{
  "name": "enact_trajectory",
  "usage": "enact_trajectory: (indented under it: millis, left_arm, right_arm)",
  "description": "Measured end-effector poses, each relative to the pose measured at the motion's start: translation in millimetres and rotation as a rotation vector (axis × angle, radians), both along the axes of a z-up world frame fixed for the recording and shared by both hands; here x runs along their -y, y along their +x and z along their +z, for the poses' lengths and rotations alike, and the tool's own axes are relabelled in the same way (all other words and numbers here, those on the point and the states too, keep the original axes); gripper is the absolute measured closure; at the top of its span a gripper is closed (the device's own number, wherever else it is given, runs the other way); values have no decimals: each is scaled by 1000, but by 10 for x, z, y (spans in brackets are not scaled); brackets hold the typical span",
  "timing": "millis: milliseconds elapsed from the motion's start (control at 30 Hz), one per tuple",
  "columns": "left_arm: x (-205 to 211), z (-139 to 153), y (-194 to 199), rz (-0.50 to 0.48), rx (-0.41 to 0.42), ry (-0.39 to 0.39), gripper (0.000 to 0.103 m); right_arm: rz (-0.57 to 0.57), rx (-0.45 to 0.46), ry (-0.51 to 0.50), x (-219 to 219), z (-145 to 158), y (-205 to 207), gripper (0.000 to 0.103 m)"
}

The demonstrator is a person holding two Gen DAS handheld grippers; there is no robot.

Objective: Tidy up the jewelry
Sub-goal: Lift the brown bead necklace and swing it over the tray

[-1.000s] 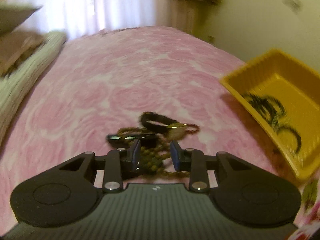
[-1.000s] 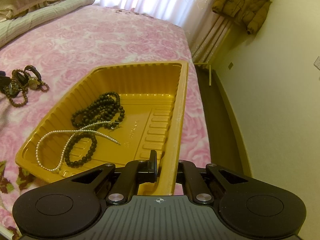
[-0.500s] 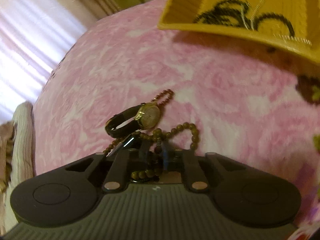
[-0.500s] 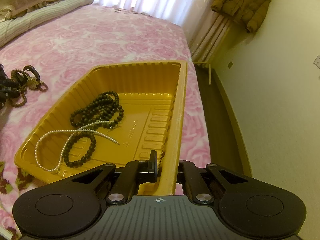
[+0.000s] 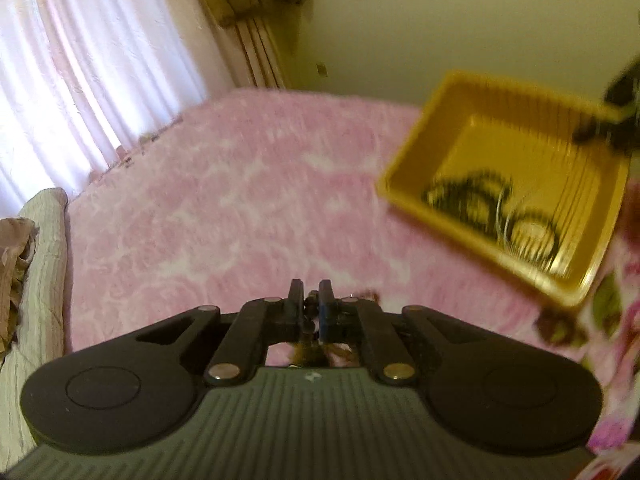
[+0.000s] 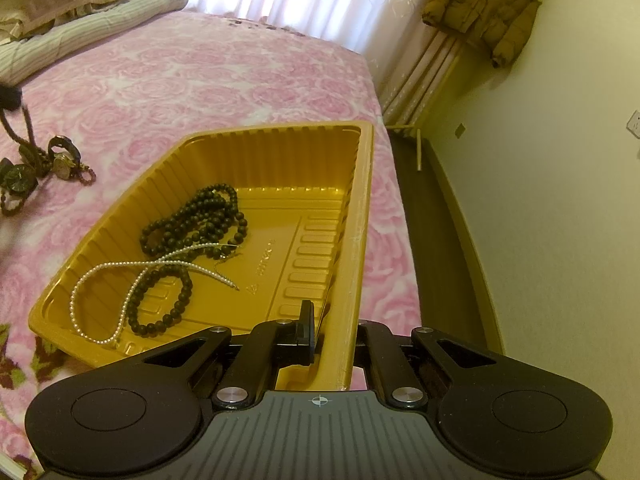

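Note:
My left gripper (image 5: 310, 300) is shut on a brown bead necklace (image 5: 309, 350) that hangs below the fingers above the pink bedspread. In the right wrist view the necklace (image 6: 25, 136) hangs from the left gripper (image 6: 8, 96) at the far left. A gold-faced watch (image 6: 63, 160) and a dark watch (image 6: 18, 178) lie on the bed beneath it. My right gripper (image 6: 334, 330) is shut on the near right rim of the yellow tray (image 6: 362, 216), which holds black bead strands (image 6: 200, 220) and a pearl strand (image 6: 132, 268). The tray (image 5: 404, 188) shows blurred in the left wrist view.
Folded bedding and pillows (image 6: 60, 16) lie at the head of the bed. A brown jacket (image 6: 486, 8) hangs by the curtains. The bed edge and dark floor (image 6: 432, 220) run along the right, beside the wall.
My left gripper has closed on the brown bead necklace and lifted it off the bed, tilting up away from the watches. The right gripper stays clamped on the tray rim.

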State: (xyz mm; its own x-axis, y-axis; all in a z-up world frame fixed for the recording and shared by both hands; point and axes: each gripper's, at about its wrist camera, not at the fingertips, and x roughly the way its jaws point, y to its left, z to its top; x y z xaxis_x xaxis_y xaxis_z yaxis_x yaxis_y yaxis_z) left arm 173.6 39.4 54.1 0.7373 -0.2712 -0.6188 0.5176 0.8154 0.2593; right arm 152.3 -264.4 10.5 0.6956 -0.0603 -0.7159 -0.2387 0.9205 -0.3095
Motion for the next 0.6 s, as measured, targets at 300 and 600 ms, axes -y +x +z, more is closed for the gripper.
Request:
enact_trajectory:
  millis: [300, 600]
  left_arm:
    - [-113, 725, -128, -2, 62, -103, 97]
    - [89, 1043, -237, -43, 88, -141, 97]
  right_arm:
    - [1, 2, -2, -12, 3, -4, 97]
    - [2, 5, 0, -15, 23, -18, 97]
